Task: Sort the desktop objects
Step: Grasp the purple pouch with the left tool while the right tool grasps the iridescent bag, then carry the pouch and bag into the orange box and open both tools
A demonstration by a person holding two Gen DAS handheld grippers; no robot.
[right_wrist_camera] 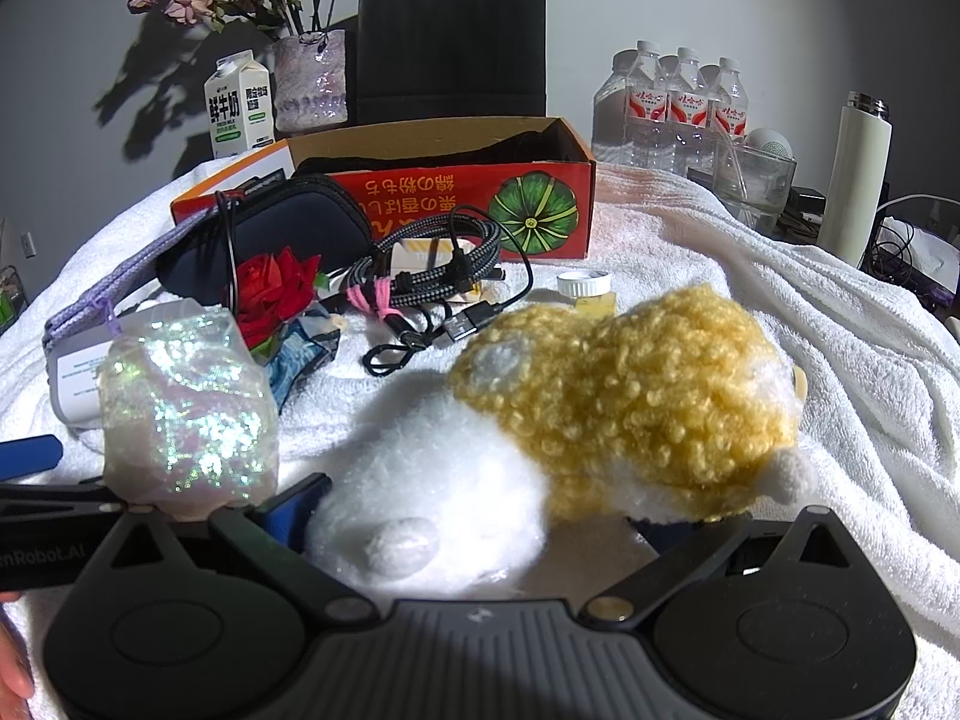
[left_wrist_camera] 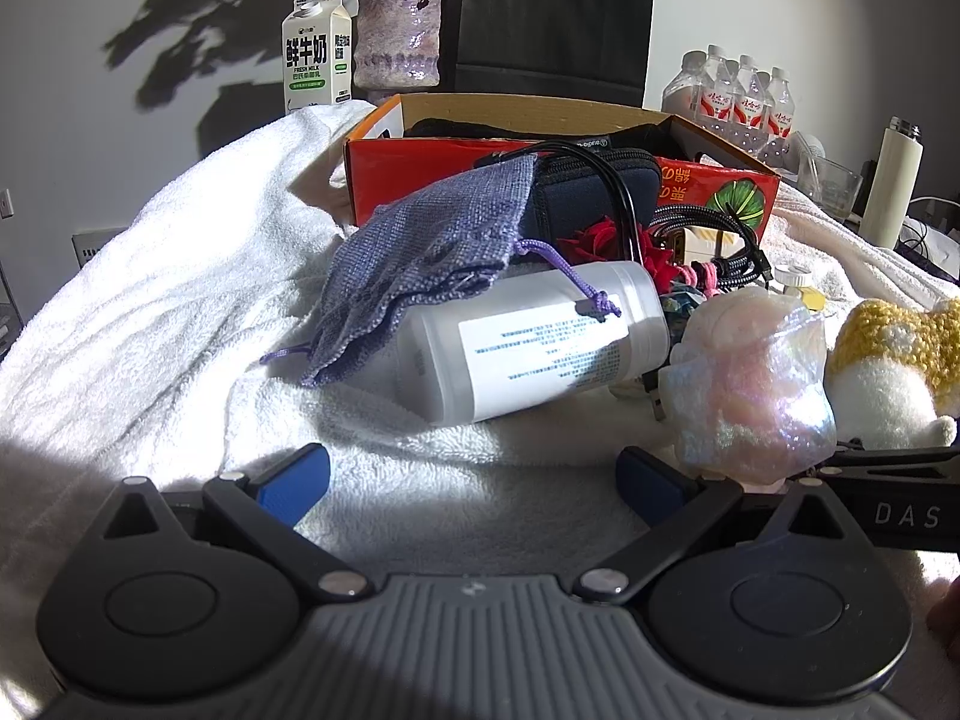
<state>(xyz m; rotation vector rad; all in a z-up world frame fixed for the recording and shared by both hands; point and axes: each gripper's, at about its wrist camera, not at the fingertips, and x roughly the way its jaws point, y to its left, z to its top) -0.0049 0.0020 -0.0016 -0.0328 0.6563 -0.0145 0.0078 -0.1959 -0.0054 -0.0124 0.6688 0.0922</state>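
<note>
My left gripper (left_wrist_camera: 474, 483) stands open over the white towel (left_wrist_camera: 180, 312), with nothing between its blue pads (left_wrist_camera: 294, 483). Just ahead of it lies a white bottle (left_wrist_camera: 534, 348) on its side, with a purple drawstring pouch (left_wrist_camera: 426, 252) draped over it. An iridescent wrapped packet (left_wrist_camera: 750, 384) sits by the right pad. My right gripper (right_wrist_camera: 480, 522) is open too. A yellow and white plush toy (right_wrist_camera: 600, 408) lies on the towel between its fingers and hides the right pad. The open red box (right_wrist_camera: 456, 204) stands behind the pile.
A navy zip case (right_wrist_camera: 270, 234), a red rose (right_wrist_camera: 270, 288), braided cables (right_wrist_camera: 432, 276) and a small white-lidded jar (right_wrist_camera: 585, 294) lie before the box. Behind stand a milk carton (right_wrist_camera: 237, 108), vase (right_wrist_camera: 309, 81), black bag (right_wrist_camera: 450, 36), water bottles (right_wrist_camera: 678, 102), glass (right_wrist_camera: 756, 180) and thermos (right_wrist_camera: 855, 180).
</note>
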